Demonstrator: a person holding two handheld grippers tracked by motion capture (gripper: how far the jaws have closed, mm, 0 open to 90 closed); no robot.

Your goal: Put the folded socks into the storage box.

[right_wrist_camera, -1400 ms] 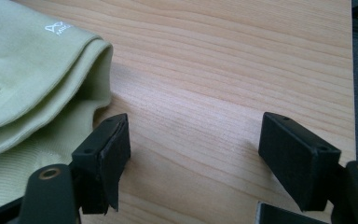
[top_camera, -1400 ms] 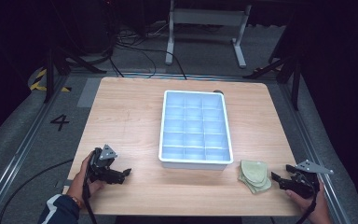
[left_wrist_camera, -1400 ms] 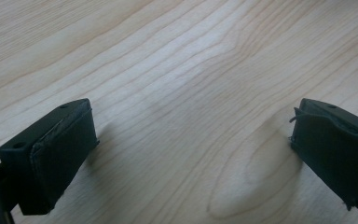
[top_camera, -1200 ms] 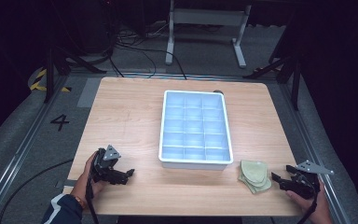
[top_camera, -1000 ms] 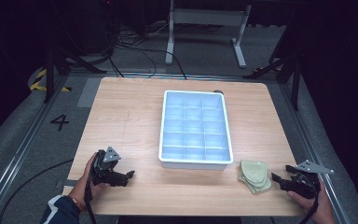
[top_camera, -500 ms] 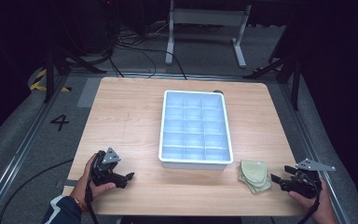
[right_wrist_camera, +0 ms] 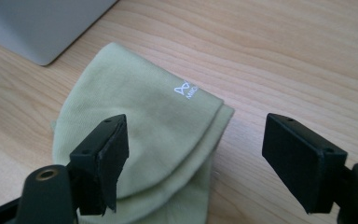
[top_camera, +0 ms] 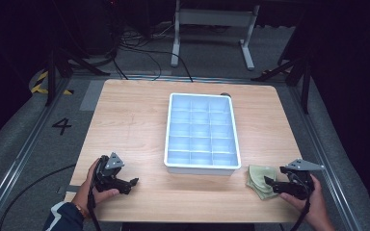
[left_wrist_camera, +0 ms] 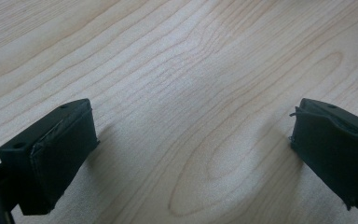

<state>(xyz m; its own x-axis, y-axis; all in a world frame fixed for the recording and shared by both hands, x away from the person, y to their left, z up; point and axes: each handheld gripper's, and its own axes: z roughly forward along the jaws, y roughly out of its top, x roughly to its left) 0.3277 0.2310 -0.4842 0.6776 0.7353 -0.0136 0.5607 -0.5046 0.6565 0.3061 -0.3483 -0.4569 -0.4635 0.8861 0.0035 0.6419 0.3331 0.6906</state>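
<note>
A pale green folded sock pair (top_camera: 258, 177) lies on the wooden table (top_camera: 125, 120), just right of the tray's near corner. My right gripper (top_camera: 269, 185) hovers at its right edge, pointing left. In the right gripper view the socks (right_wrist_camera: 140, 112) lie under and beside one jaw of the right gripper (right_wrist_camera: 198, 144). Its jaws have just been opening and stand wide, pressing on nothing. My left gripper (top_camera: 133, 185) rests at the front left, held in a hand. In its own view the left gripper (left_wrist_camera: 191, 154) is open over bare wood.
A white tray (top_camera: 200, 168) with several empty pale blue compartments sits mid-table; its corner (right_wrist_camera: 42, 28) shows beyond the socks. Past the table's far edge are a metal stand's legs (top_camera: 212, 29) and cables on the dark floor.
My right gripper has moved left toward the socks and risen a little, its jaws slightly wider. The left gripper has stayed put.
</note>
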